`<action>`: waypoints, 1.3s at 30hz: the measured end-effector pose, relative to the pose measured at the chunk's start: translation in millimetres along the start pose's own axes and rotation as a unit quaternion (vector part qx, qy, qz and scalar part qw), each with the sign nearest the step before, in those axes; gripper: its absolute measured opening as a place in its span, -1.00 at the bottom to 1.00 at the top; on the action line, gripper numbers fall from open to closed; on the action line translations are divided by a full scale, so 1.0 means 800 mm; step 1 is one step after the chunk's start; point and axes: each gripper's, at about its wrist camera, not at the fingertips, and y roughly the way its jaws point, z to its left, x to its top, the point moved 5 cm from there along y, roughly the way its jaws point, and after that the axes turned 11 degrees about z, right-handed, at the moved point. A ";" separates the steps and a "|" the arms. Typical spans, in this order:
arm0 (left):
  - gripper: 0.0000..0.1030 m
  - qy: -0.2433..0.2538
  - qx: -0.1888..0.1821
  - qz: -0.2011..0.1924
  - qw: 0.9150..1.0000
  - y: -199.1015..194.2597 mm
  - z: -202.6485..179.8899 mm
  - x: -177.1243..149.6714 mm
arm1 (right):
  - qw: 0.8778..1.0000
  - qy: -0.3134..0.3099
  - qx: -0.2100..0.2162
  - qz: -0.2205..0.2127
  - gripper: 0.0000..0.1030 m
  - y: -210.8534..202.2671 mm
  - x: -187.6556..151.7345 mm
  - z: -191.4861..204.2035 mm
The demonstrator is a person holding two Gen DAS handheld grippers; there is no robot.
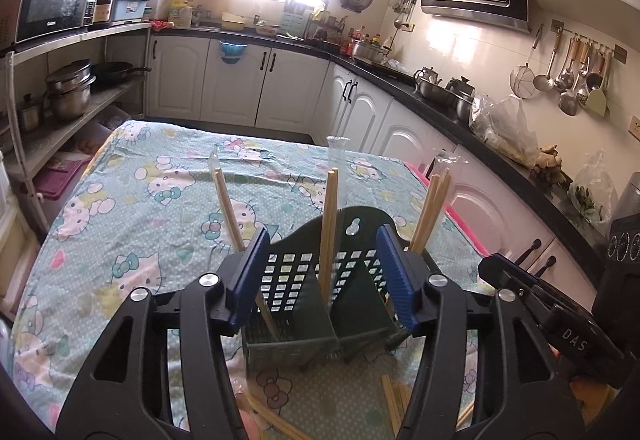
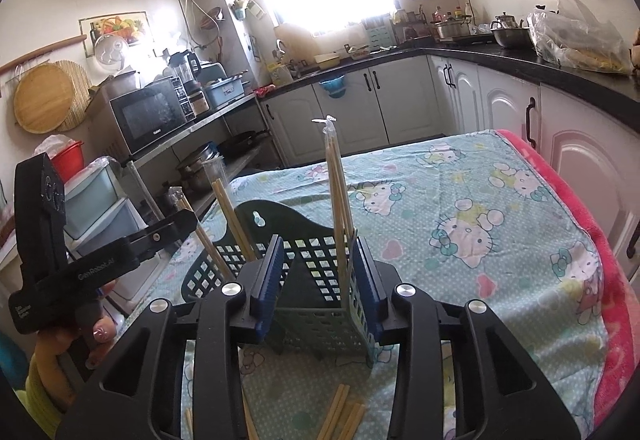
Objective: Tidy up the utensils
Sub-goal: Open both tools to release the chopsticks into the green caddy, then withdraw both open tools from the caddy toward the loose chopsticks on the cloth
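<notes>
Table: the cartoon-cat tablecloth is covering the whole work surface, with a pink blanket edge showing at one side.
Holder: the dark green slotted utensil caddy is standing upright right in front of both cameras, its compartments facing us.
Left gripper: jaws are standing apart on either side of the caddy, gripping nothing.
Right gripper: jaws are parted too; the wrapped pair passes between them, no pad pressing that I can see.
Chopsticks: wrapped chopsticks are standing in the compartments, leaning outward; loose chopsticks are lying on the cloth just in front.
Risk: I'm judging a nudge from either blue pad is tipping that light caddy, spilling the leaning sticks.
</notes>
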 end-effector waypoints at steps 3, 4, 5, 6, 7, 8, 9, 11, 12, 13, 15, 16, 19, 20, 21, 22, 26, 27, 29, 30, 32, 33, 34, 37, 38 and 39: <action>0.04 0.000 0.000 0.000 1.000 -0.002 0.000 -0.005 | 1.000 -0.002 -0.001 0.003 -0.30 -0.002 -0.004 0.000; 0.06 0.000 0.000 0.000 1.000 -0.003 0.000 -0.007 | 1.000 -0.003 -0.001 0.003 -0.29 -0.003 -0.005 0.000; 0.12 -0.001 0.000 0.000 1.000 -0.005 0.000 -0.009 | 1.000 -0.004 -0.002 0.003 -0.27 -0.004 -0.007 0.001; 0.18 -0.001 -0.001 0.000 1.000 -0.006 0.001 -0.011 | 1.000 -0.005 -0.002 0.004 -0.25 -0.005 -0.009 0.000; 0.20 -0.002 -0.002 0.000 1.000 -0.007 0.001 -0.012 | 1.000 -0.006 -0.003 0.004 -0.25 -0.006 -0.010 0.001; 0.22 -0.002 -0.002 0.000 1.000 -0.009 0.001 -0.014 | 1.000 -0.007 -0.004 0.005 -0.23 -0.007 -0.011 0.001; 0.23 -0.003 -0.003 0.000 1.000 -0.010 0.002 -0.015 | 1.000 -0.008 -0.004 0.006 -0.20 -0.008 -0.013 0.001; 0.33 -0.005 -0.003 -0.001 1.000 -0.013 0.003 -0.019 | 1.000 -0.011 -0.005 0.007 -0.14 -0.010 -0.017 0.004; 0.42 -0.006 -0.003 -0.001 1.000 -0.015 0.004 -0.021 | 1.000 -0.013 -0.006 0.007 -0.12 -0.011 -0.018 0.005; 0.44 -0.007 -0.003 -0.001 1.000 -0.017 0.005 -0.024 | 1.000 -0.014 -0.007 0.007 -0.11 -0.013 -0.019 0.006; 0.47 -0.008 -0.004 -0.001 1.000 -0.021 0.006 -0.027 | 1.000 -0.019 -0.008 0.008 -0.06 -0.016 -0.022 0.008; 0.47 -0.009 -0.004 0.000 1.000 -0.023 0.006 -0.029 | 1.000 -0.020 -0.009 0.008 -0.04 -0.017 -0.024 0.008; 0.50 -0.011 -0.005 0.000 1.000 -0.027 0.008 -0.035 | 1.000 -0.021 -0.009 0.009 -0.02 -0.019 -0.029 0.009; 0.67 -0.012 -0.005 0.001 1.000 -0.029 0.009 -0.038 | 1.000 -0.021 -0.009 0.010 0.00 -0.019 -0.031 0.009; 0.77 -0.012 -0.005 0.001 1.000 -0.030 0.010 -0.040 | 1.000 -0.021 -0.010 0.010 0.03 -0.020 -0.032 0.009; 0.77 -0.013 -0.005 0.001 1.000 -0.032 0.012 -0.041 | 1.000 -0.021 -0.009 0.011 0.04 -0.020 -0.033 0.008; 0.77 -0.018 -0.003 0.002 1.000 -0.034 0.018 -0.047 | 1.000 -0.021 -0.010 0.014 0.06 -0.022 -0.039 0.007; 0.77 -0.019 -0.002 0.003 1.000 -0.034 0.019 -0.048 | 1.000 -0.021 -0.010 0.014 0.07 -0.023 -0.039 0.007; 0.79 -0.021 -0.001 0.005 1.000 -0.035 0.022 -0.051 | 1.000 -0.022 -0.010 0.015 0.12 -0.025 -0.042 0.007; 0.79 -0.023 -0.001 0.005 1.000 -0.035 0.023 -0.052 | 1.000 -0.023 -0.010 0.015 0.14 -0.025 -0.043 0.008; 0.79 -0.027 0.000 0.008 1.000 -0.035 0.026 -0.056 | 1.000 -0.023 -0.011 0.016 0.14 -0.026 -0.046 0.007; 0.79 -0.028 0.000 0.009 1.000 -0.035 0.027 -0.058 | 1.000 -0.024 -0.011 0.016 0.15 -0.027 -0.047 0.008; 0.79 -0.029 0.001 0.011 1.000 -0.034 0.029 -0.061 | 0.999 -0.025 -0.011 0.018 0.15 -0.027 -0.049 0.008; 0.79 -0.031 0.001 0.017 0.999 -0.033 0.031 -0.067 | 0.999 -0.025 -0.012 0.021 0.18 -0.027 -0.054 0.008; 0.79 -0.033 0.002 0.020 0.999 -0.032 0.033 -0.070 | 0.999 -0.025 -0.012 0.022 0.19 -0.027 -0.056 0.009; 0.79 -0.034 0.002 0.022 0.999 -0.031 0.034 -0.072 | 0.999 -0.025 -0.012 0.023 0.20 -0.027 -0.057 0.009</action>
